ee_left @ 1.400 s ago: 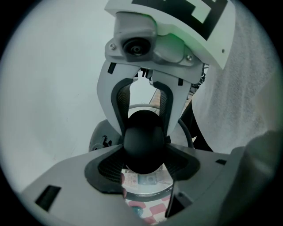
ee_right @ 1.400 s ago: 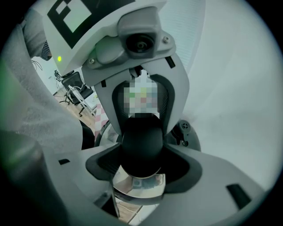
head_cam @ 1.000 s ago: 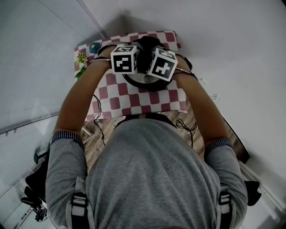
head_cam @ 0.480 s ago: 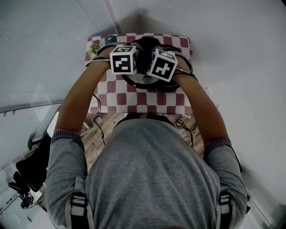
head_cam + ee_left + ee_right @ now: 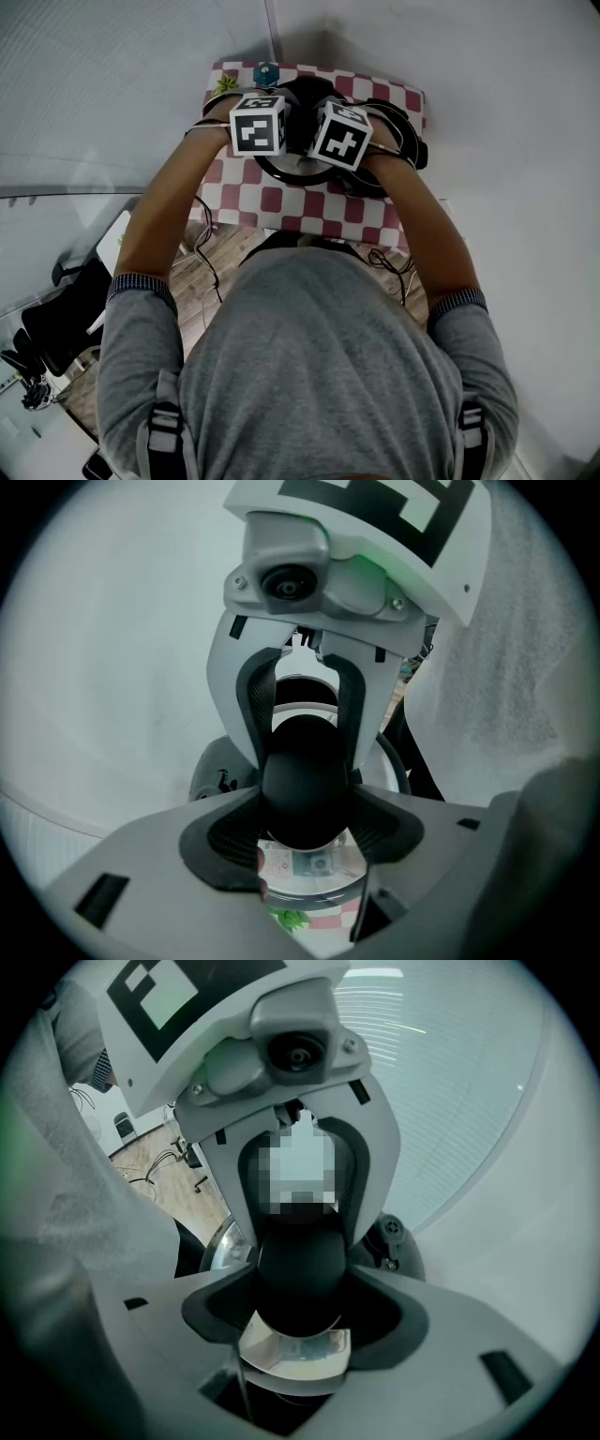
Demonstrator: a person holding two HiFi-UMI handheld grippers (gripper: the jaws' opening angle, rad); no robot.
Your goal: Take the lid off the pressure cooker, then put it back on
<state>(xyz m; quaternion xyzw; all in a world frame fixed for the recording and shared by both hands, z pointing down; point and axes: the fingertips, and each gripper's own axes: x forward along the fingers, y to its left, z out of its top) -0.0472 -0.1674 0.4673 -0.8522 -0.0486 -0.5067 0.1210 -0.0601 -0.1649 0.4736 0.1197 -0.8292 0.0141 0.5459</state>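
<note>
Left gripper (image 5: 305, 829) and right gripper (image 5: 302, 1312) fingers both clamp the lid knob (image 5: 302, 780) near the cloth's (image 5: 281, 202) far edge.

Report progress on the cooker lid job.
Done, it seems: the lid looks lifted, offset from the pot. In hand: the left gripper and right gripper both clamp its black knob. Left: setting it back on the pot.
</note>
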